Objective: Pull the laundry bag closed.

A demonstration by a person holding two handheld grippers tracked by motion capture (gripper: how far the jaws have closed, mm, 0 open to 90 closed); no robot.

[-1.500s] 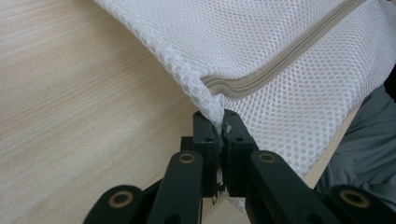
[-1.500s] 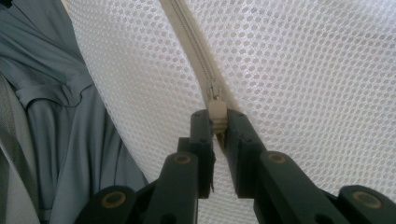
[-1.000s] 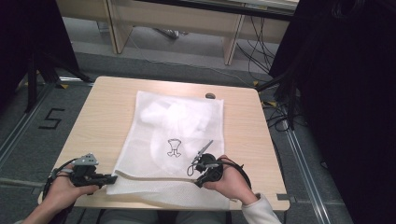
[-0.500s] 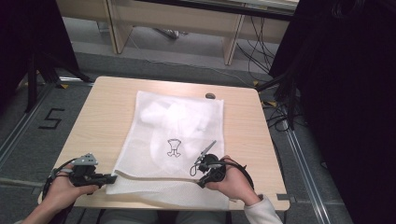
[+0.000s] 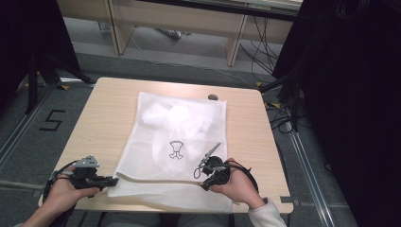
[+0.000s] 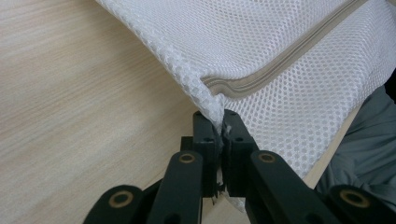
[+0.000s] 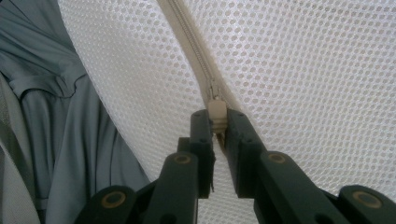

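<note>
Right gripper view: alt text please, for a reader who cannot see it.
The right gripper has its two black jaws shut on the beige zipper pull of a white mesh bag. The zipper runs up the bag; grey clothing shows at the left.

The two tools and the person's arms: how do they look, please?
Both tools have black jaws on black linkage arms with brass-coloured pivot rings. The left tool carries a grey three-cornered plate on top. A black cable loops from the right tool, and another from the left. The right hand ends in a light cuff.
</note>
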